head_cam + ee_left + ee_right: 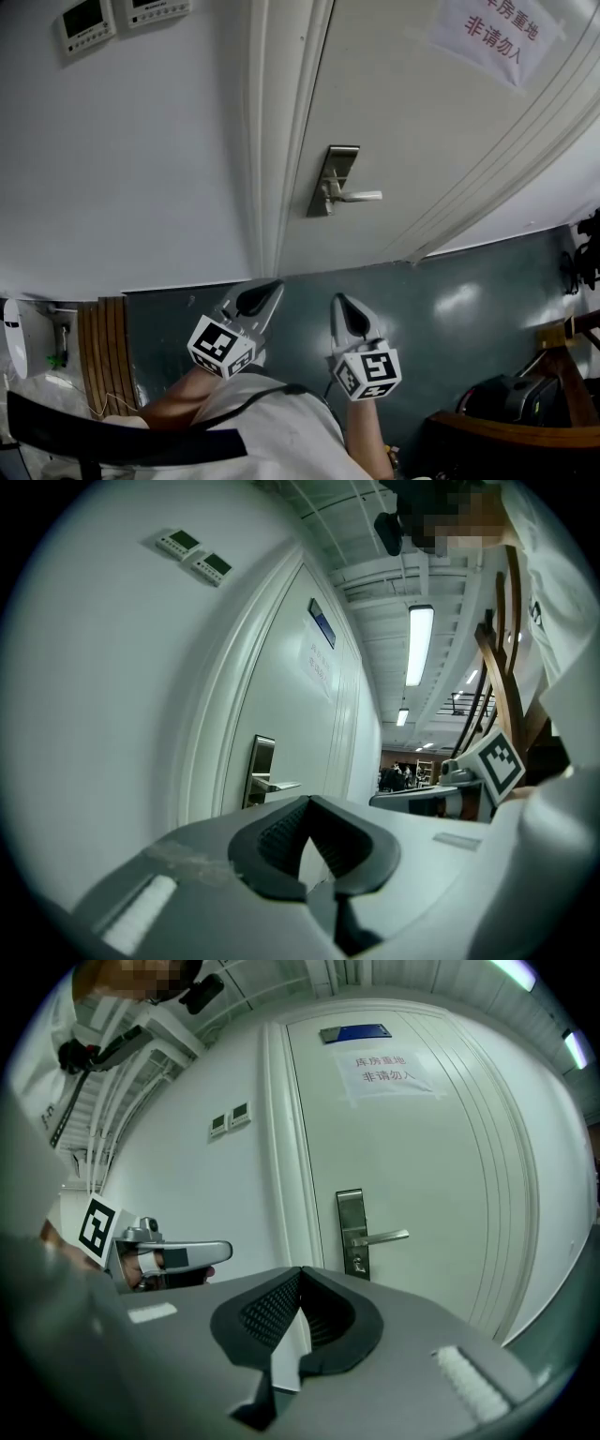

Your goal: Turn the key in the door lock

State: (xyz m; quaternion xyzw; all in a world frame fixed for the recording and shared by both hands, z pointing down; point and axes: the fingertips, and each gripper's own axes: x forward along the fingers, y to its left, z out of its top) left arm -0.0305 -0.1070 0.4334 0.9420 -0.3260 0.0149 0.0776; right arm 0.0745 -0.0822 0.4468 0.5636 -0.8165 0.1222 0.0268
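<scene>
Left tool (270, 287): pressed together | right tool (341, 301): pressed together | both well apart from lock plate (336, 176)

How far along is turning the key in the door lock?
Nothing looks done yet. In hand: left gripper and right gripper are shut, empty, apart from the door. The lock plate with its handle is untouched; no key is clear. Left: reaching the lock and turning the key.
</scene>
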